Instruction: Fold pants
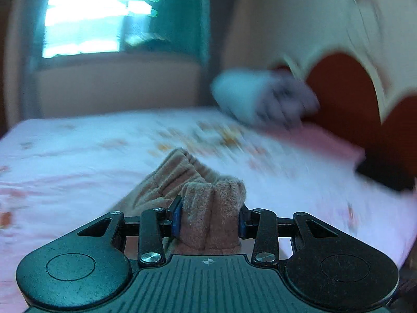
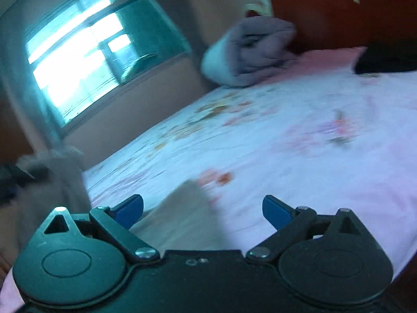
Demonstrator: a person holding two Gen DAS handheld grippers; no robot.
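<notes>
The pants (image 1: 179, 174) are brown, fuzzy fleece with a gathered waistband. My left gripper (image 1: 208, 219) is shut on a thick bunch of that fabric, and the rest trails down toward the bed. The right wrist view shows the same pants (image 2: 62, 172) hanging blurred at the far left. Another pale stretch of the cloth (image 2: 182, 221) lies low between the fingers of my right gripper (image 2: 203, 208). That gripper stands open, its blue pads (image 2: 276, 211) wide apart and not pressing on the cloth.
A bed with a pink-white floral sheet (image 1: 78, 156) fills both views. A folded grey blanket (image 2: 255, 52) lies at its head against a red-brown headboard (image 1: 341, 91). A dark object (image 2: 385, 62) sits at the far right. A bright window (image 1: 99, 15) is on the wall behind.
</notes>
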